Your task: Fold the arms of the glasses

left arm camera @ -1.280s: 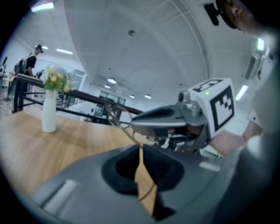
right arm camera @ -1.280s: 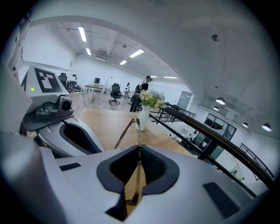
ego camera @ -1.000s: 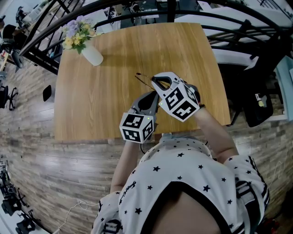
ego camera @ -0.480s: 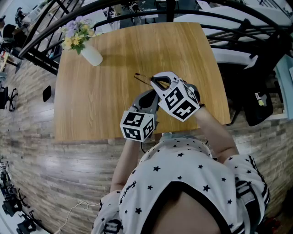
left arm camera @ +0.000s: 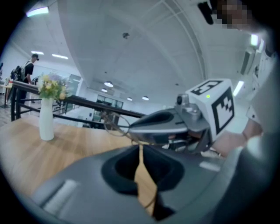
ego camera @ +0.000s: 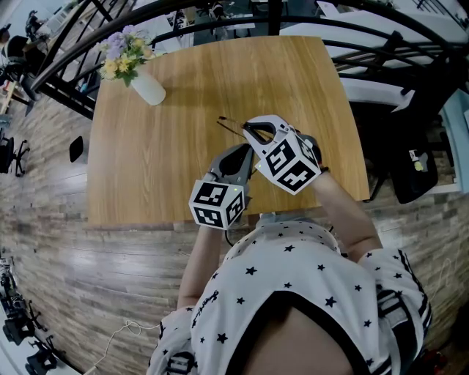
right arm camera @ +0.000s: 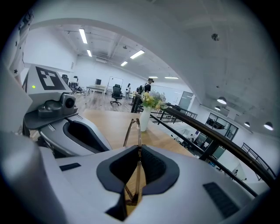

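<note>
Thin wire-rimmed glasses [ego camera: 229, 125] hang above the wooden table [ego camera: 146, 168], held between both grippers. My right gripper [ego camera: 250, 132] is shut on the frame: in the right gripper view the glasses [right arm camera: 133, 131] stand edge-on between its closed jaws [right arm camera: 138, 153]. My left gripper [ego camera: 246, 151] comes in from below left, its jaws [left arm camera: 141, 151] almost together on a thin arm of the glasses. In the left gripper view one lens [left arm camera: 114, 124] shows just ahead, beside the tip of the right gripper [left arm camera: 133, 127]. The grip points themselves are partly hidden.
A white vase with flowers [ego camera: 143, 82] stands at the table's far left corner, also in the left gripper view as the vase [left arm camera: 46, 124]. Black railings [ego camera: 220, 18] run behind the table. The table's front edge [ego camera: 146, 220] lies close under my hands.
</note>
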